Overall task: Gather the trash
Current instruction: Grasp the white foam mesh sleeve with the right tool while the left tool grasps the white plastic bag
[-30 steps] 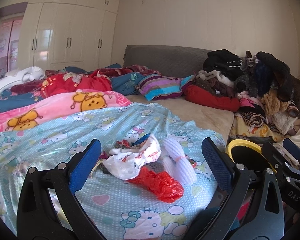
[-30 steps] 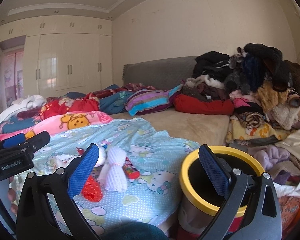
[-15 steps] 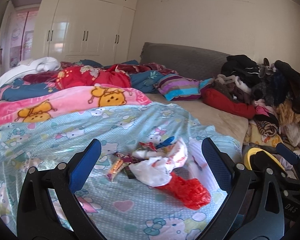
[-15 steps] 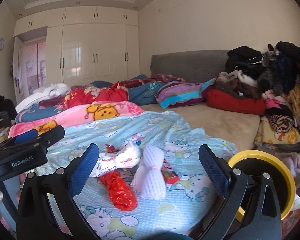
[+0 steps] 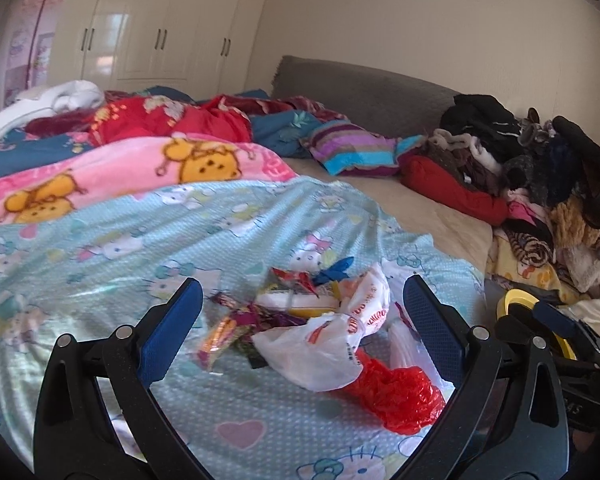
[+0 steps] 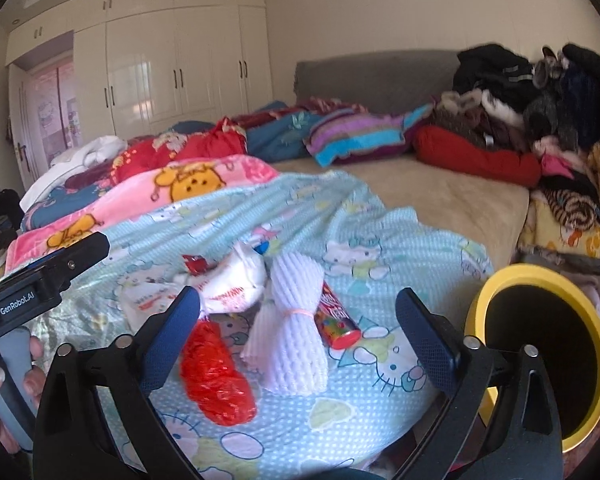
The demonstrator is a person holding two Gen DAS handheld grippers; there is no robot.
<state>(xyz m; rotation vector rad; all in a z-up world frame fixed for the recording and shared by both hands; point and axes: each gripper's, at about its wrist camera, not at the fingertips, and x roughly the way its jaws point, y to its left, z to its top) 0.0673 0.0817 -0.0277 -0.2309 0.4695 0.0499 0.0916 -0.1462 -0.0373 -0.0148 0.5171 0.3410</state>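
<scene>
Here the blue cartoon-print bedsheet (image 6: 380,248) carries the whole litter pile near its front edge, and the yellow-rimmed bin (image 6: 540,280) stands just beside the bed on the right, its dark interior showing no contents that can be made out. The collection therefore appears not yet begun: every visible piece lies on the sheet. Largest of the litter is the white plastic bag (image 5: 320,352), crumpled at the centre of the pile; touching its near side is the red plastic bag (image 5: 396,392). Beside these lies the white foam net bundle (image 6: 292,340), tied at its waist, with the red candy tube (image 6: 336,320) against its right flank. Smallest are the loose snack wrappers (image 5: 240,324) scattered at the pile's left. The left gripper (image 5: 296,328) and the right gripper (image 6: 298,328) both hover over the pile with fingers spread wide and nothing between them. All pieces remain to be moved into the bin.
</scene>
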